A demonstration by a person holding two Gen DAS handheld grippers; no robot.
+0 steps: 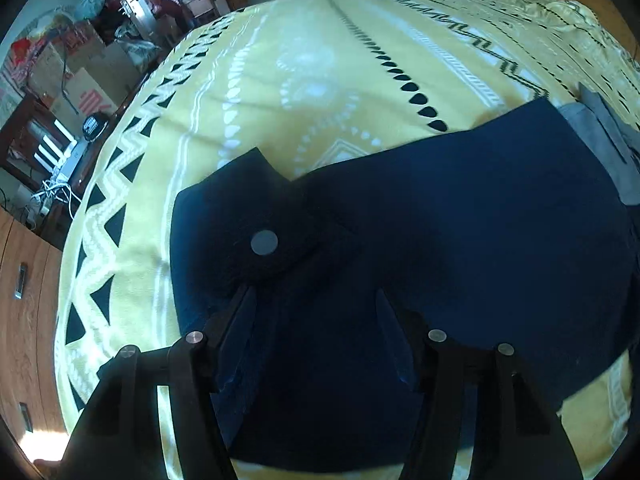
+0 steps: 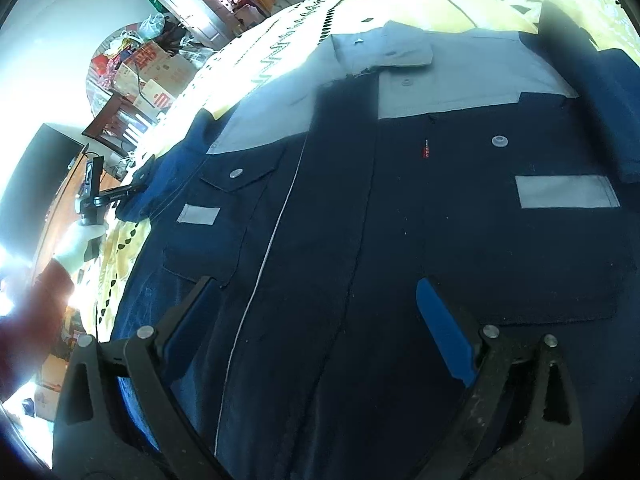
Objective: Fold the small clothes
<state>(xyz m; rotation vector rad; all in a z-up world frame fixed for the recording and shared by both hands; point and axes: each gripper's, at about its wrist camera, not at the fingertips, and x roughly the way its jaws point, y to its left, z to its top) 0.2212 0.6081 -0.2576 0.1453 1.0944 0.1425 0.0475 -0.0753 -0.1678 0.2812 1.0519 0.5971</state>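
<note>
Navy work shirt (image 2: 400, 220) with grey yoke, spread front-up across the yellow patterned bed (image 1: 300, 72). Probably soft, fairly thick, limp: best pinched at a hem or sleeve edge. Left sleeve cuff (image 1: 256, 220) at 11 o'clock of the left tool (image 1: 314, 312), spread wide. Right tool (image 2: 320, 300) likewise spread, empty, over the lower front.

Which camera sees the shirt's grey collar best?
The right wrist view: the grey collar lies whole atop the navy shirt. The left wrist view catches only a grey strip at its edge.
</note>
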